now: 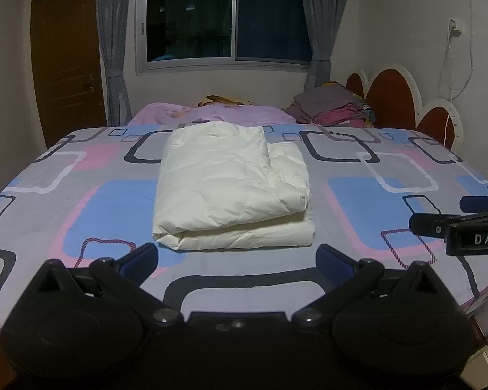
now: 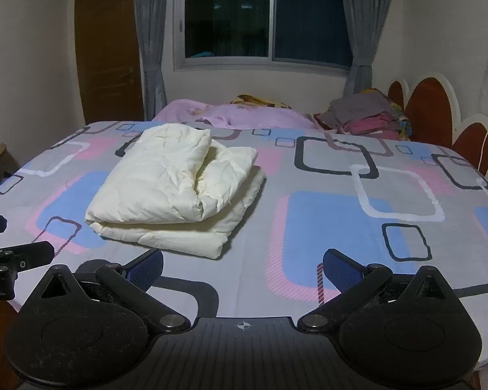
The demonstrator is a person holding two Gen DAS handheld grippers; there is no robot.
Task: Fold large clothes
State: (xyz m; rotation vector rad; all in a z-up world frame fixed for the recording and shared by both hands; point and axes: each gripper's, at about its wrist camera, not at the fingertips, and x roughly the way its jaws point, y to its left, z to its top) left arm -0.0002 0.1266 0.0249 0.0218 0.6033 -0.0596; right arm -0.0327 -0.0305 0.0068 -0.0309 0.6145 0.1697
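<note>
A cream padded garment (image 1: 231, 185) lies folded into a thick rectangular bundle in the middle of the bed; it also shows in the right wrist view (image 2: 175, 185). My left gripper (image 1: 237, 256) is open and empty, held just short of the bundle's near edge. My right gripper (image 2: 242, 268) is open and empty, to the right of the bundle and short of it. The right gripper also shows at the right edge of the left wrist view (image 1: 455, 214). The left gripper shows at the left edge of the right wrist view (image 2: 3, 240).
The bed sheet (image 1: 374, 201) is grey with blue, pink and black squares. A pink blanket (image 1: 218, 113) and a pile of folded clothes (image 1: 335, 107) lie at the far side. A red and white headboard (image 1: 393, 94) is at the right. A window and door stand behind.
</note>
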